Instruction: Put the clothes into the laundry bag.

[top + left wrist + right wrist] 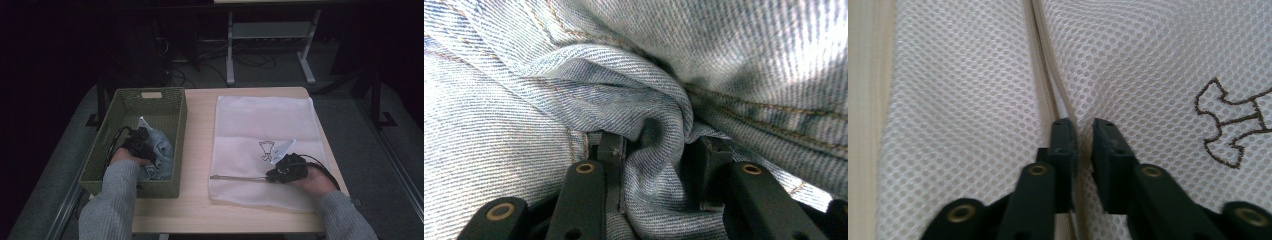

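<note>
high view: above the near edge, facing forward and down over the whole pale wooden bench [200, 150] | left gripper view: pressed close against crumpled light-blue denim [634, 100], also seen in the green woven basket [125, 100] | right gripper view: close over the white mesh zip bag [963, 100], shared with the high view

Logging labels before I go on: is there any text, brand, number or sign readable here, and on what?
No readable words or numbers anywhere.
White mesh bag: a brown embroidered outline motif, a figure rather than letters; cut off in the right gripper view, too small in the high view.
Denim garment: no label visible.
</note>
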The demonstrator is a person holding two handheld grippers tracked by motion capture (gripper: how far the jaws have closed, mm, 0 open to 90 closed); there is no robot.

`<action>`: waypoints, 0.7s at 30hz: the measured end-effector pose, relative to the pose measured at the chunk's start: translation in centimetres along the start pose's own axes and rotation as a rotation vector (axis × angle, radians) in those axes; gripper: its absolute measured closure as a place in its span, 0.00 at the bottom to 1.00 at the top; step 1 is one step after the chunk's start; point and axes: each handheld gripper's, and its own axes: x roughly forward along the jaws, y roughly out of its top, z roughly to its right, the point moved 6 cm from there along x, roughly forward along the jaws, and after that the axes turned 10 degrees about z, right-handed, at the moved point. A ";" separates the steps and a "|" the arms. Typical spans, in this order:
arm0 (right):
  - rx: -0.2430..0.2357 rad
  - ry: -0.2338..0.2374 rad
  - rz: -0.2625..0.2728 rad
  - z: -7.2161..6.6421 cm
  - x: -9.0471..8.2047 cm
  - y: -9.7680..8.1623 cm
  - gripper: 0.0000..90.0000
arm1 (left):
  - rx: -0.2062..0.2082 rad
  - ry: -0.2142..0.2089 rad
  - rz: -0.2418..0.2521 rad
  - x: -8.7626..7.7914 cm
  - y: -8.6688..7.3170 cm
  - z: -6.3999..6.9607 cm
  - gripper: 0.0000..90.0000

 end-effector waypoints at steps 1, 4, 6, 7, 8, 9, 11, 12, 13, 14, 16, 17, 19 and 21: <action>-0.003 -0.001 0.001 0.0 0.2 0.0 0.82 | 0.002 -0.001 -0.001 0.0 0.0 0.0 0.72; -0.010 -0.014 0.009 0.1 0.5 0.2 0.88 | -0.001 -0.003 -0.001 0.0 0.0 0.0 0.72; -0.014 -0.021 0.008 0.2 0.5 0.3 0.94 | -0.002 -0.005 -0.001 -0.1 0.0 0.0 0.73; -0.016 -0.024 0.005 0.2 0.5 0.3 0.95 | -0.003 -0.005 -0.001 -0.1 0.0 0.0 0.73; -0.014 -0.027 -0.001 0.2 0.5 0.3 0.96 | -0.003 -0.006 0.000 -0.1 0.0 0.0 0.73; -0.015 -0.029 -0.004 0.2 0.5 0.4 0.96 | -0.005 -0.009 0.001 -0.1 0.0 0.0 0.74; -0.013 -0.026 0.003 0.1 0.3 0.5 0.97 | -0.007 -0.015 0.006 -0.2 0.0 -0.1 0.75; -0.006 -0.021 0.009 0.0 0.2 0.5 0.97 | -0.010 -0.017 0.007 -0.2 0.0 -0.1 0.76; -0.004 -0.017 0.019 0.0 0.0 0.6 0.97 | -0.015 -0.024 0.015 -0.2 0.0 -0.1 0.77; -0.002 -0.015 0.031 0.0 -0.3 0.7 0.97 | -0.016 -0.028 0.019 -0.3 -0.1 -0.1 0.78; 0.011 -0.012 0.056 -0.1 -0.9 0.9 0.97 | -0.015 -0.041 0.027 -0.5 -0.1 -0.3 0.80; 0.011 -0.009 0.063 -0.2 -1.1 0.9 0.97 | -0.022 -0.045 0.035 -0.6 -0.1 -0.3 0.81; 0.012 -0.004 0.066 -0.3 -1.3 0.9 0.97 | -0.025 -0.058 0.048 -0.8 -0.1 -0.4 0.83; 0.010 -0.002 0.066 -0.4 -1.4 0.9 0.97 | -0.029 -0.073 0.066 -1.3 -0.2 -0.4 0.84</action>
